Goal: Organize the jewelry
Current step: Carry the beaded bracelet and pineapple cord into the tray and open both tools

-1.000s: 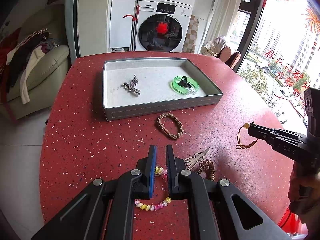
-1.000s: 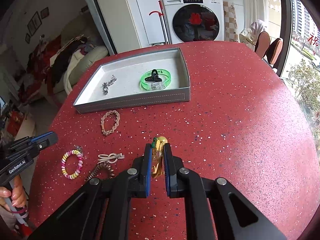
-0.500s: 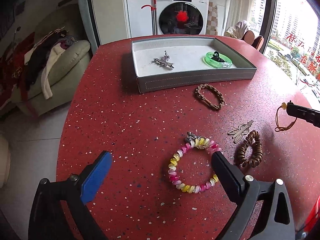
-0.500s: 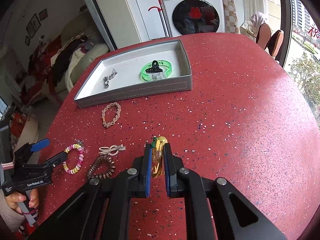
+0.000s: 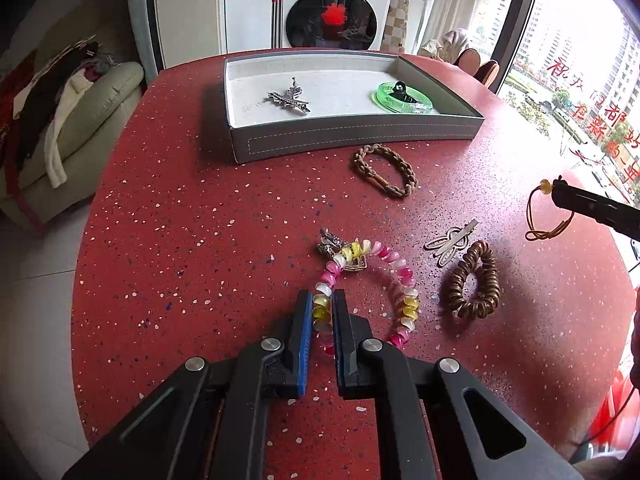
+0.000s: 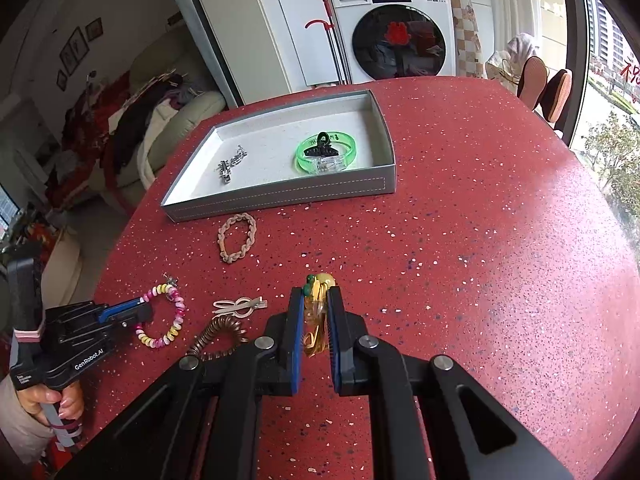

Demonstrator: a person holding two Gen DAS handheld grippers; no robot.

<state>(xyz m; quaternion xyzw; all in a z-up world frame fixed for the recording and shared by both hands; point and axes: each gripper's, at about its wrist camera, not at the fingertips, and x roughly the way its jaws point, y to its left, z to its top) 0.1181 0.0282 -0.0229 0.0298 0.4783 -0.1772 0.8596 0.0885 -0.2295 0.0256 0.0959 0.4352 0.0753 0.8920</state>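
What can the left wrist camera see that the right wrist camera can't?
Only the left wrist view shows the left gripper pinching the pink-and-yellow bead bracelet from close up. Only the right wrist view shows the hand holding that gripper, and the orange cord bracelet between the right gripper fingers. Both show the gray tray with its green bangle.
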